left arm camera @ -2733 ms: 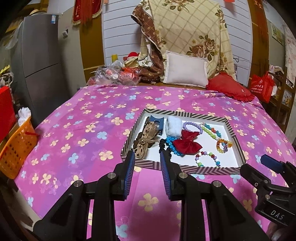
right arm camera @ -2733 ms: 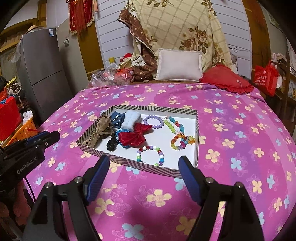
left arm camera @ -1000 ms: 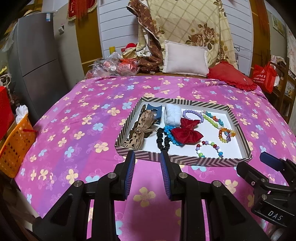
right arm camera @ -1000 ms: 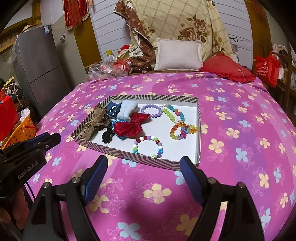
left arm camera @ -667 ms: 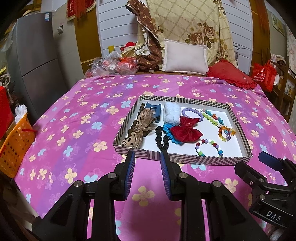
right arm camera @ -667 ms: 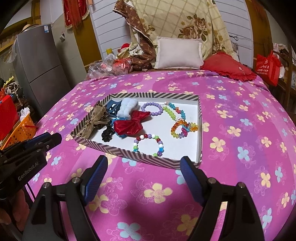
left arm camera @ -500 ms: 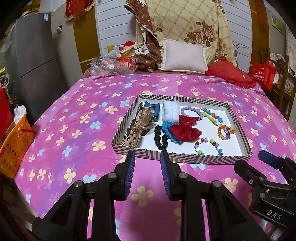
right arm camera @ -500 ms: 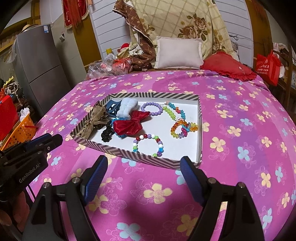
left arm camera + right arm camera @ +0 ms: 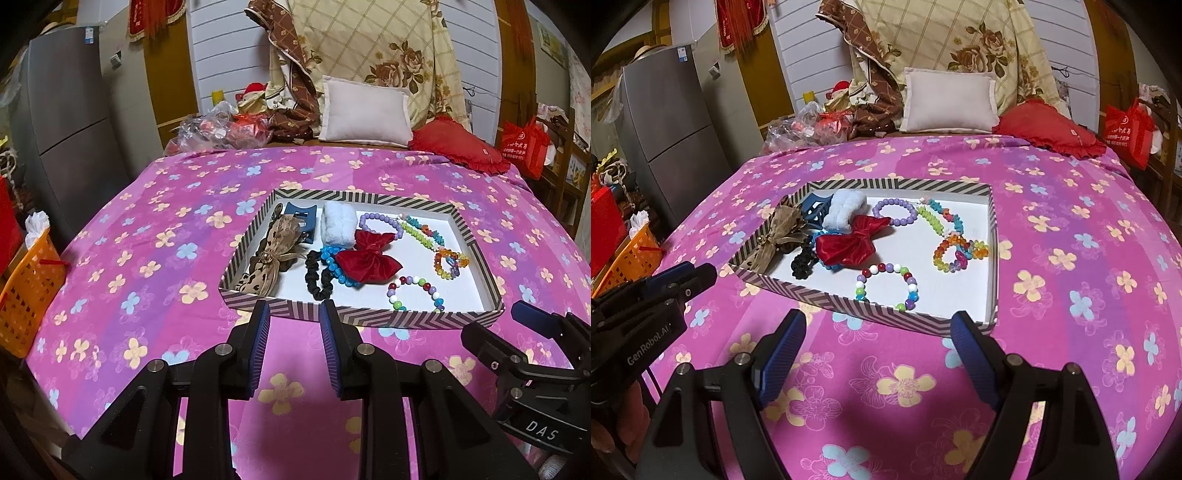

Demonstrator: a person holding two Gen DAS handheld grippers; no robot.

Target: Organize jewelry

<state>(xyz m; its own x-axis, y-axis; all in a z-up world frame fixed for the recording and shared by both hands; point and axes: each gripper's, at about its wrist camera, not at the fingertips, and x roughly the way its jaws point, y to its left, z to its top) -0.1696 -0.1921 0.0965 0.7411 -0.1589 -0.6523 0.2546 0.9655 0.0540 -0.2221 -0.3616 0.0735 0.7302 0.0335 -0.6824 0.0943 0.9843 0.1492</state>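
Jewelry lay in a shallow striped tray (image 9: 255, 240) on the bed's pink flowered sheet (image 9: 140, 251). From the left wrist view, the left tool (image 9: 293, 321) hung just short of the tray's near rim, its blue pads a narrow gap apart with nothing between them. Inside the tray, a leopard-print bow (image 9: 271, 258) sat at the left, a blue claw clip (image 9: 301, 216) and a white scrunchie (image 9: 338, 225) behind it, a black scrunchie (image 9: 319, 278) beside a red velvet bow (image 9: 369, 260), and a multicolored bead bracelet (image 9: 415, 293) near the front edge. The right tool's tip (image 9: 532, 319) showed at the right.

From the right wrist view, the right tool (image 9: 879, 343) stood wide and empty over the sheet, short of the tray (image 9: 991, 221). A purple bead bracelet (image 9: 895, 212), an orange-mixed bracelet (image 9: 958, 253) and the red bow (image 9: 849, 243) lay inside. The left tool (image 9: 665, 284) poked in from the left, beside an orange basket (image 9: 631, 258) off the bed.
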